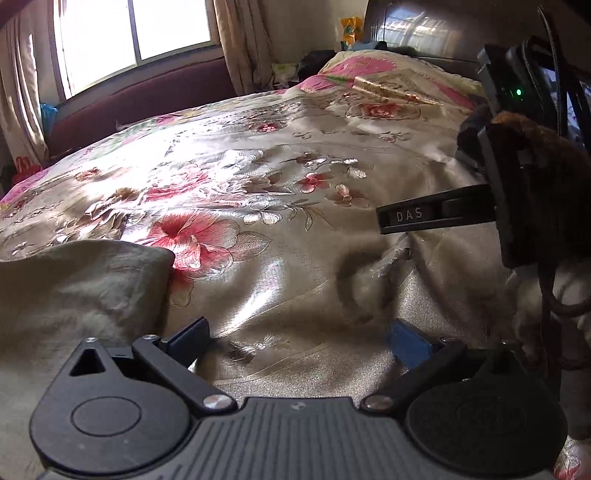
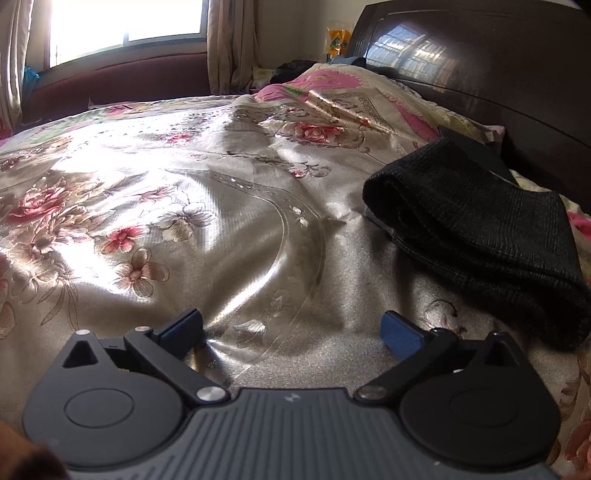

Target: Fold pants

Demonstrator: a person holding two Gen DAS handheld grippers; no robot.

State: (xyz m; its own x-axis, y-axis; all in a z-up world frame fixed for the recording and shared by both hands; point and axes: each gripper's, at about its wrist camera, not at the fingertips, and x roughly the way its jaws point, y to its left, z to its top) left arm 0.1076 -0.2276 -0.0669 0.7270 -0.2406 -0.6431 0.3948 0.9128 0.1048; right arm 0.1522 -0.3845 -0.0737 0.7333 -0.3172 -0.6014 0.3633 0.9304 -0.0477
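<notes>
Beige pants (image 1: 74, 295) lie rumpled on the bed at the lower left of the left wrist view, touching the left side of my left gripper (image 1: 299, 332). That gripper is open and empty over the floral bedspread (image 1: 258, 184). The right gripper device (image 1: 517, 192) shows at the right edge of the left wrist view, its fingers hidden. In the right wrist view my right gripper (image 2: 291, 328) is open and empty above the bedspread (image 2: 184, 184). A folded black garment (image 2: 480, 229) lies to its right, apart from the fingers.
A dark wooden headboard (image 2: 480, 55) stands at the right. A pink floral pillow (image 2: 351, 96) lies at the head of the bed. A window with curtains (image 1: 140, 33) and a maroon bench (image 1: 147, 96) are behind the bed.
</notes>
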